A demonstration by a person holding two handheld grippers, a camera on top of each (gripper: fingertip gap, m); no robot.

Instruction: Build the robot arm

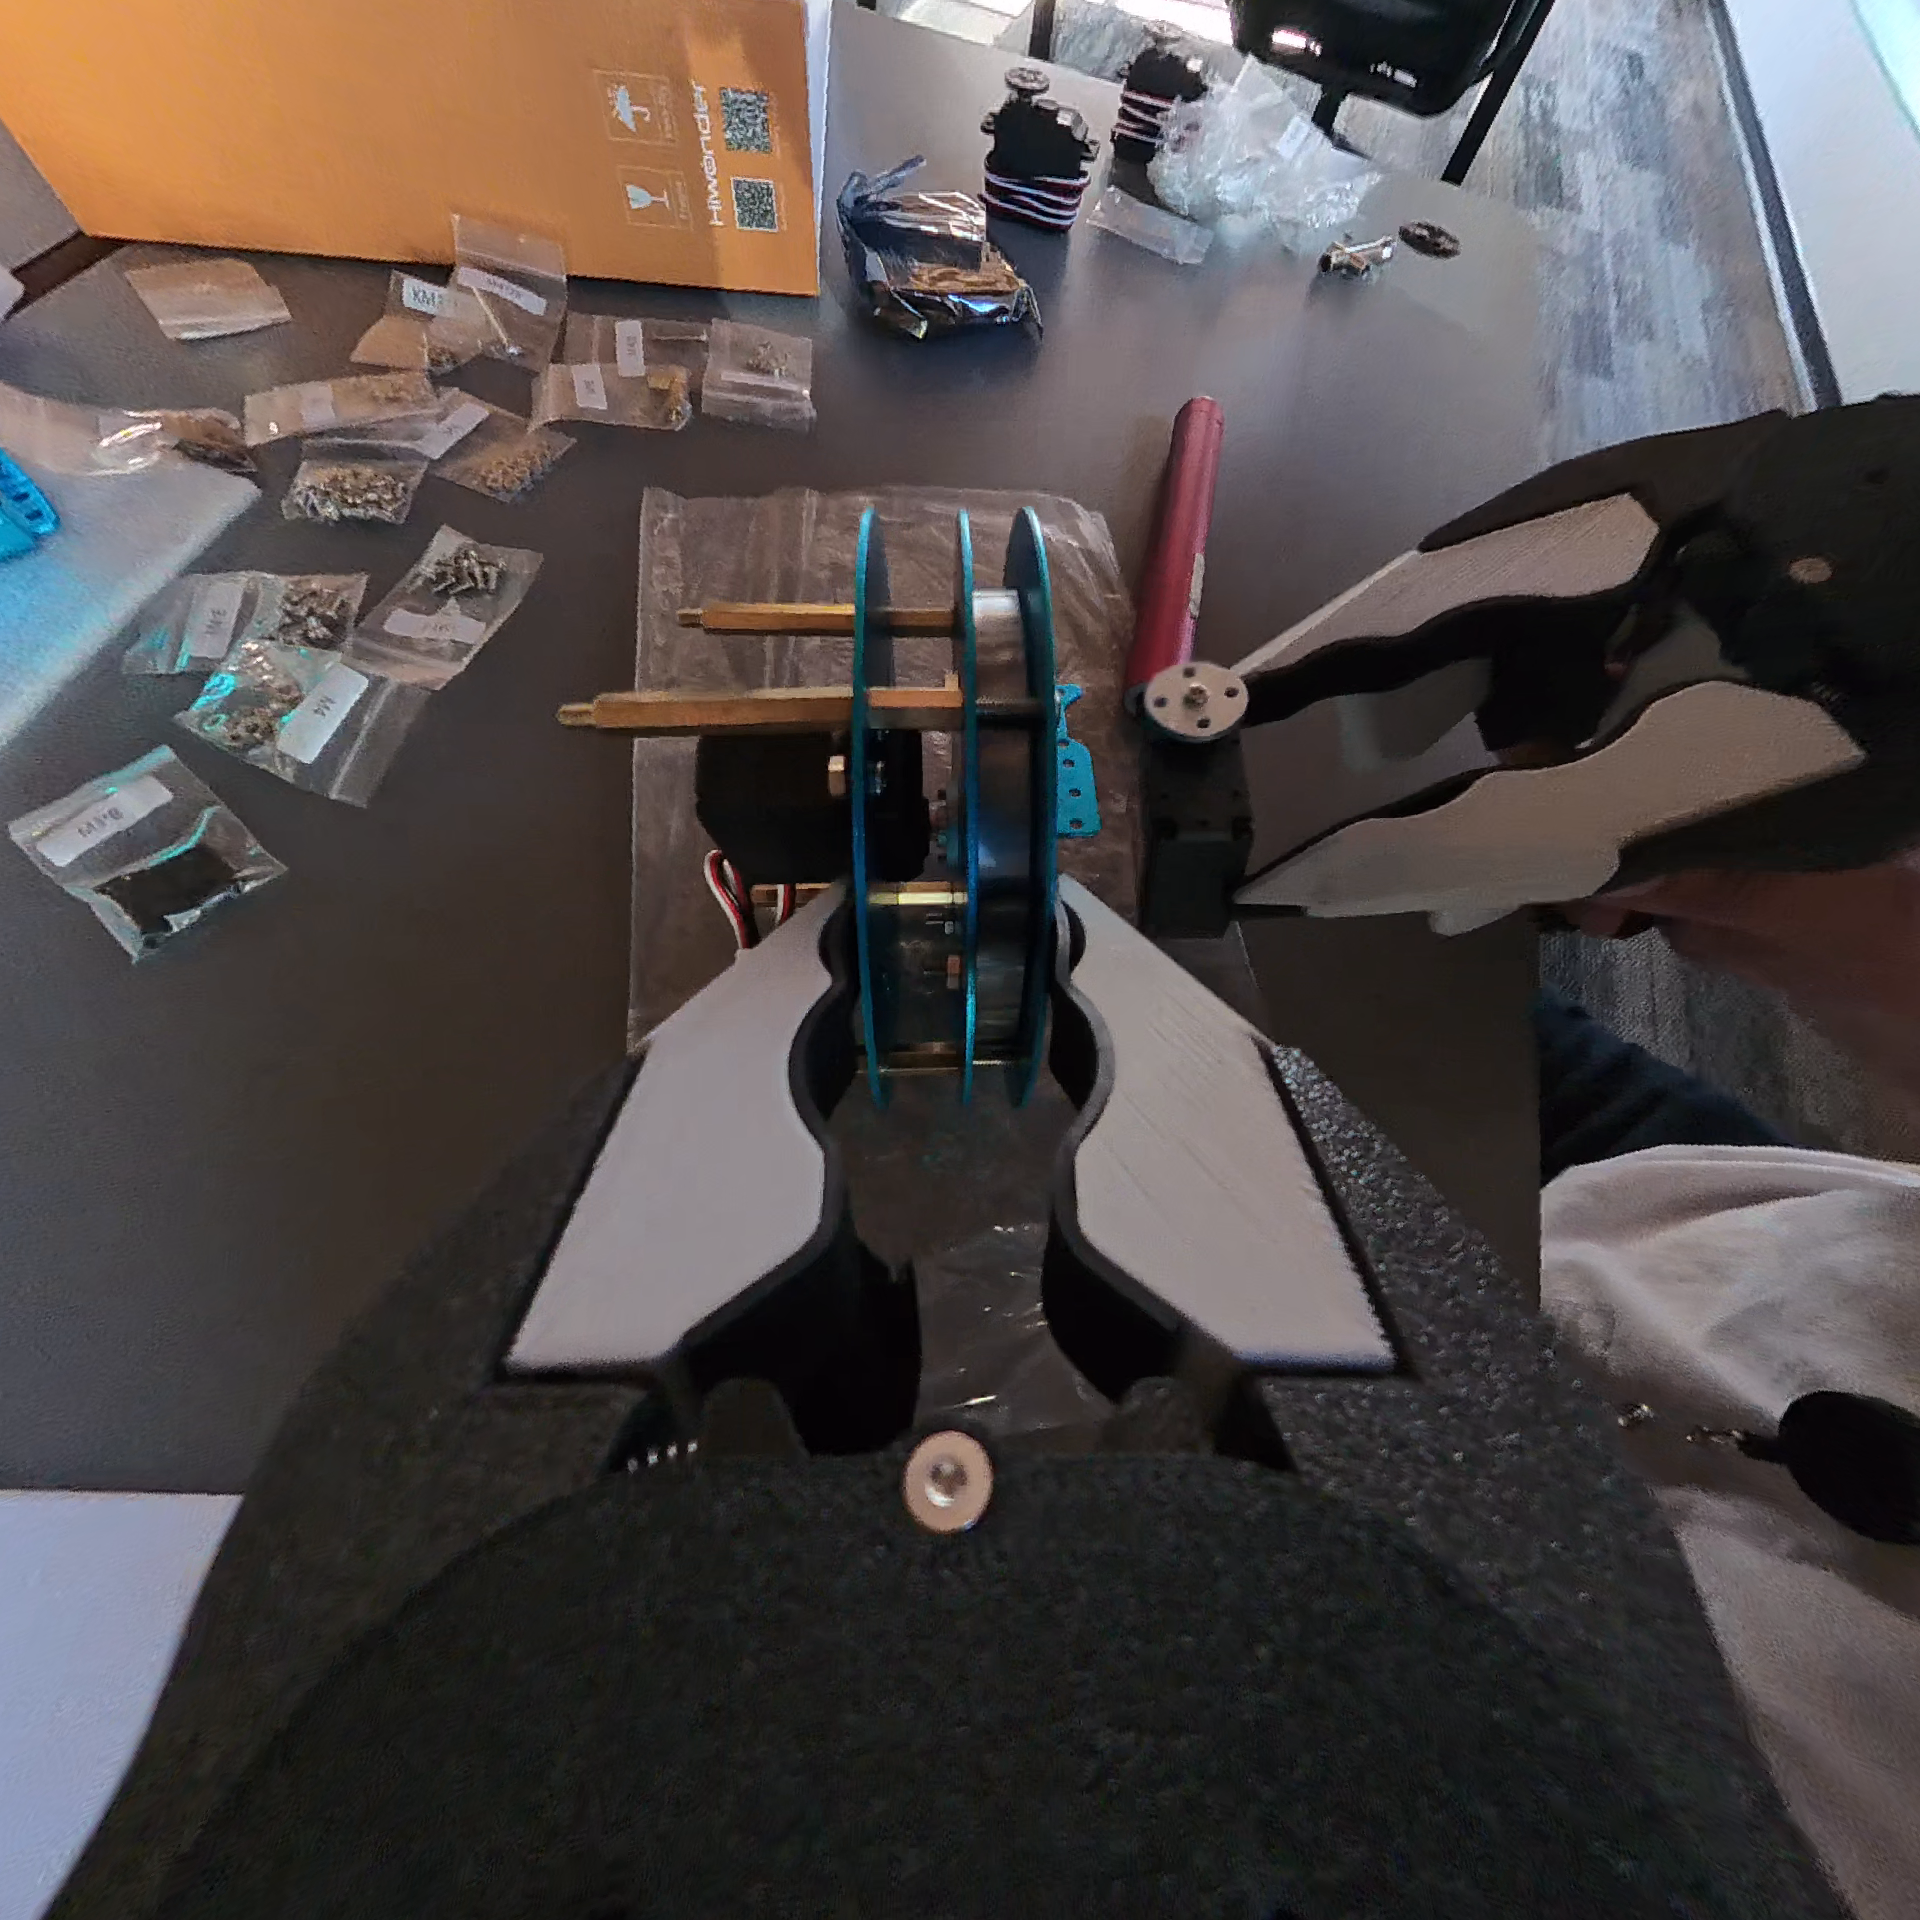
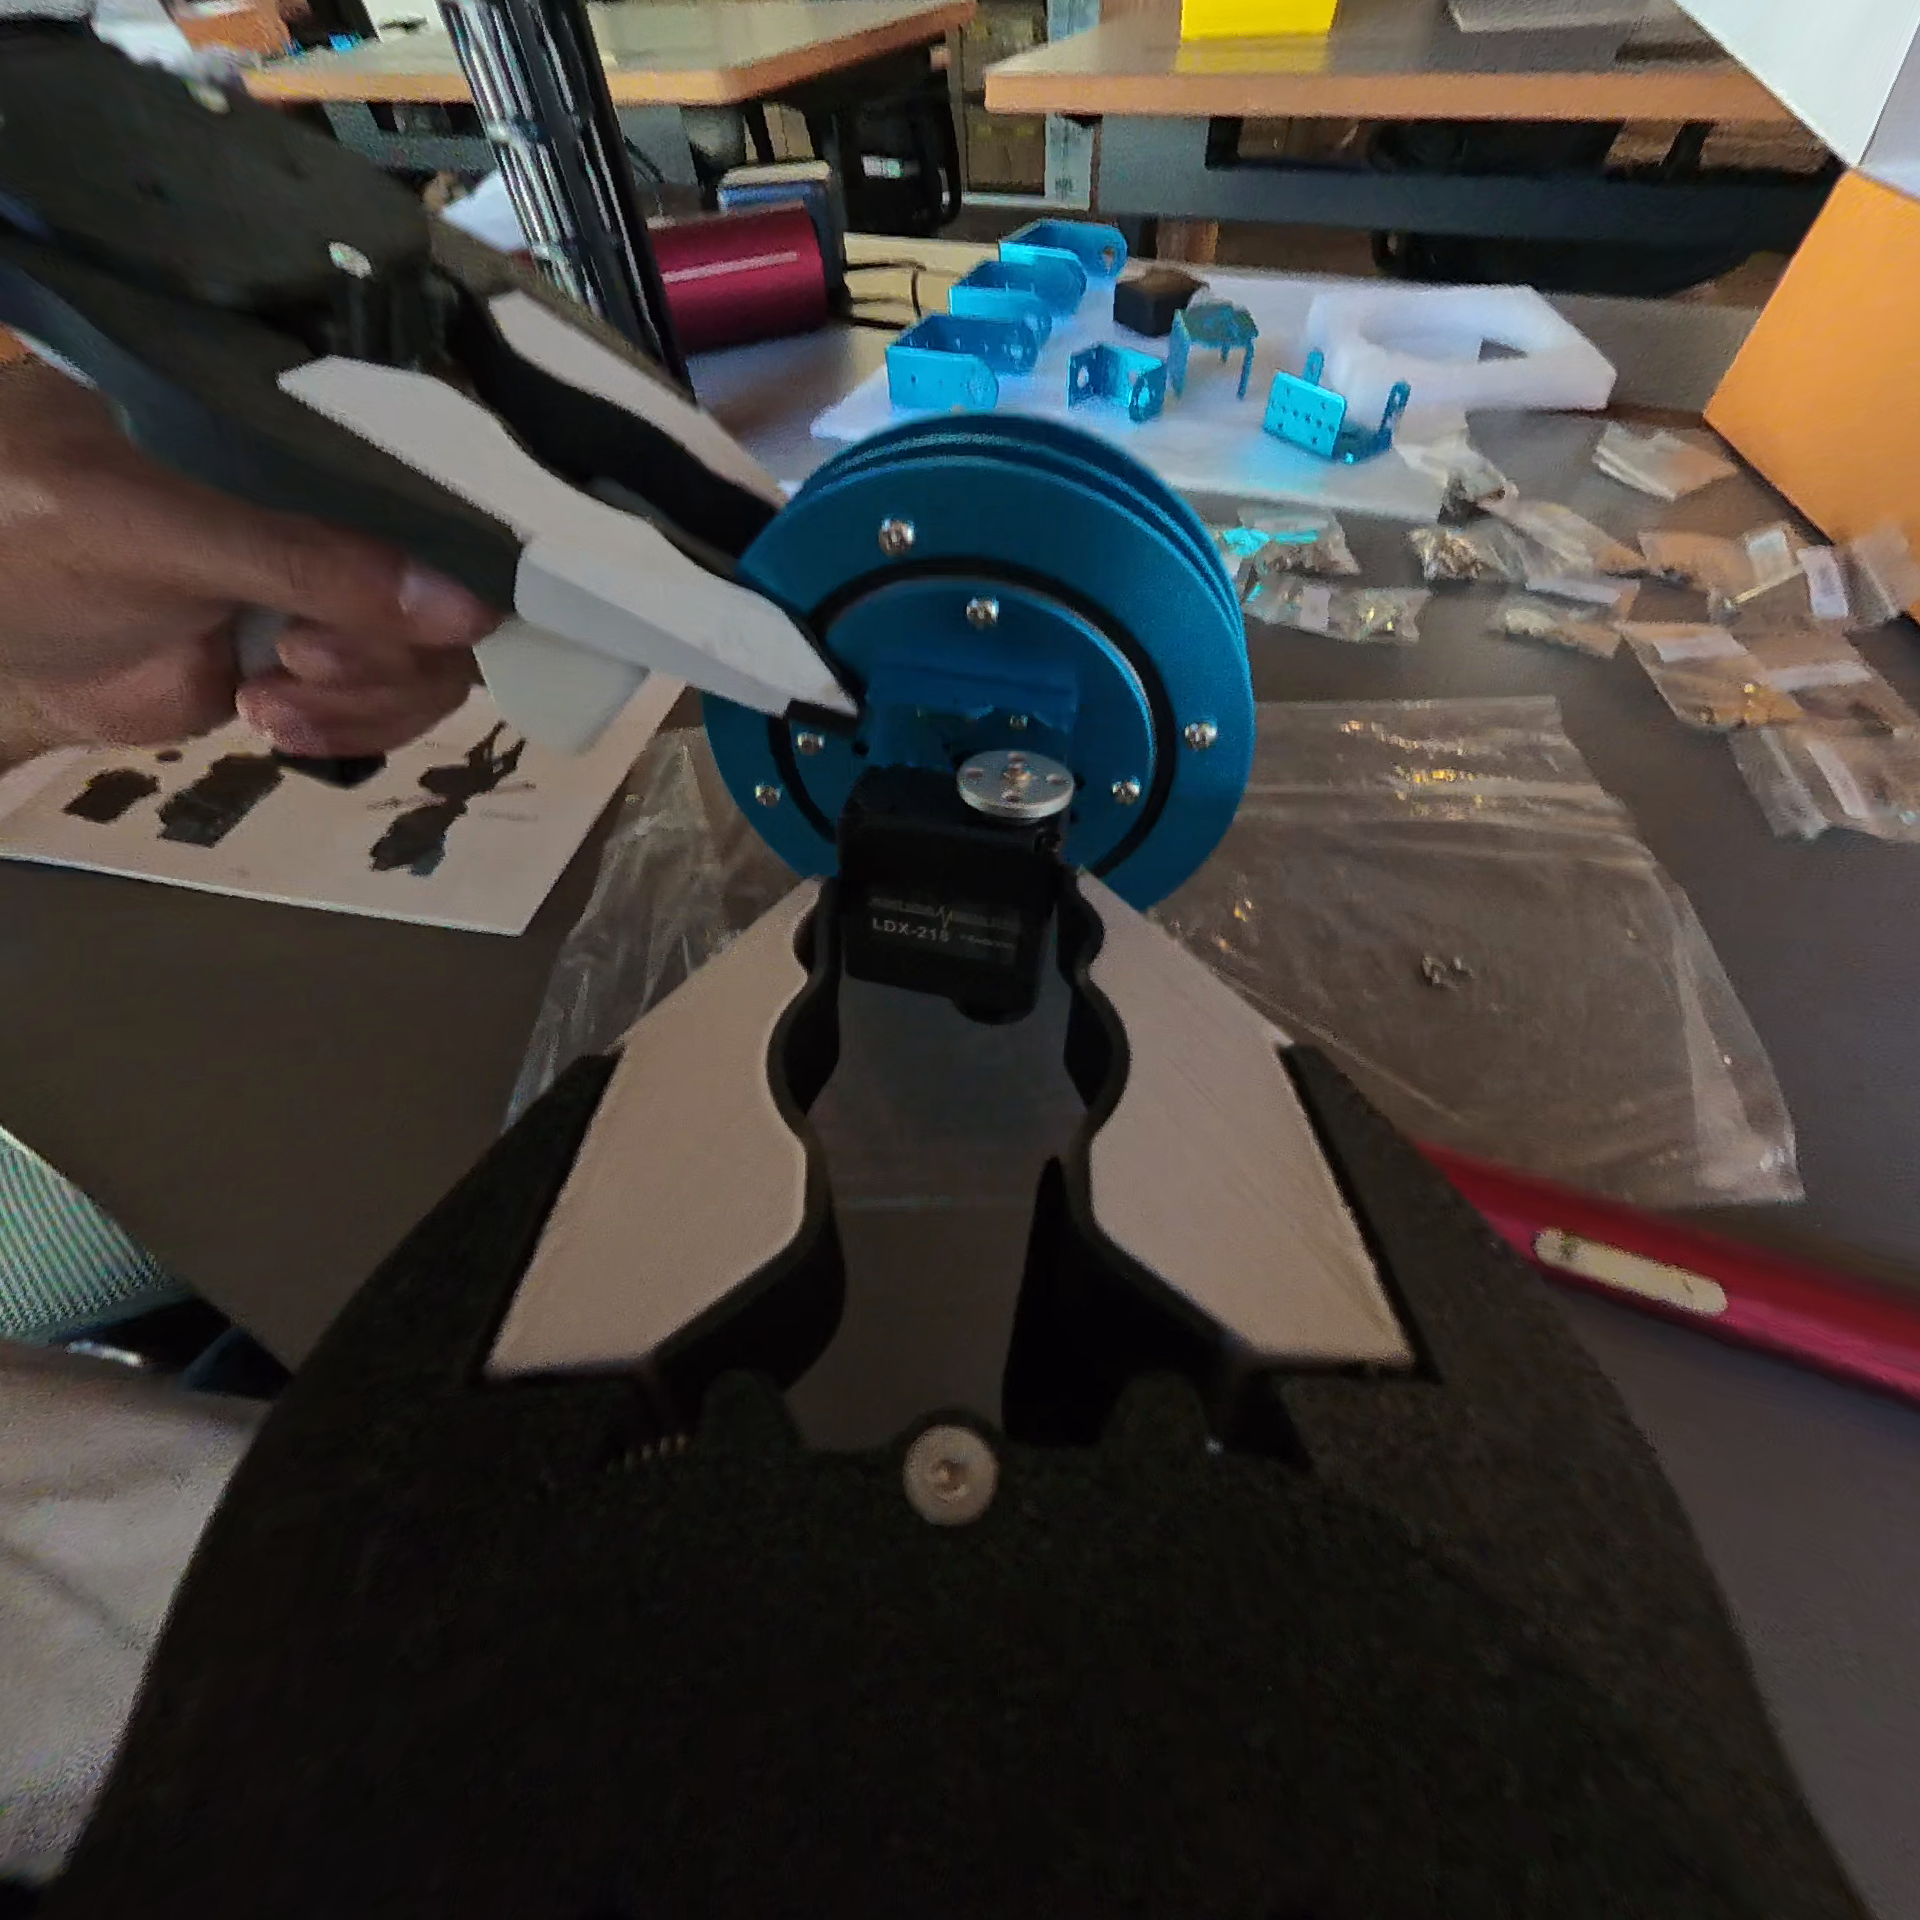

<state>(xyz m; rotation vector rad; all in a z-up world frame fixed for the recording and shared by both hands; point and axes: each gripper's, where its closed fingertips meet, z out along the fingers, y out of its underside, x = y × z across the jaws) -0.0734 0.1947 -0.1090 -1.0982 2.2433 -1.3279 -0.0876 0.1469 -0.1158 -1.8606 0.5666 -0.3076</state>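
So the blue disc assembly point(image 1: 940, 810) is stood on edge over a clear plastic bag point(image 1: 748, 582) on the dark grey table point(image 1: 312, 1143). It's three anodised discs stacked on brass standoffs point(image 1: 769, 712), with a servo mounted in the middle. The left gripper point(image 1: 951, 935) is closed down onto the disc stack, fingers pressing the outer faces near the rim. The right gripper point(image 2: 940, 935) is clamped on a loose black servo point(image 2: 951, 894) with a silver horn on top, and the servo sits right up against the blue bracket at the hub of the assembly.

What I'd worry about: the left gripper only has the discs by their lower edge, and they're smooth metal, so a push from the servo side could probably twist the whole stack or make it skid on that slippery bag. The right gripper's hold on the servo looks like it's at the fingertips only, so it could pivot if it catches the bracket. The standoffs stick out the far side too, easy to snag.

The table's a mess: small zip bags of screws point(image 1: 343, 488), a red cylinder point(image 1: 1174, 540), an orange cardboard box point(image 1: 416, 125), two more servos point(image 1: 1039, 145) further back, blue brackets point(image 2: 1039, 322) on white foam, and a printed sheet point(image 2: 312, 821). Behind are wood-topped desks point(image 2: 1351, 73) and a grey carpet floor.
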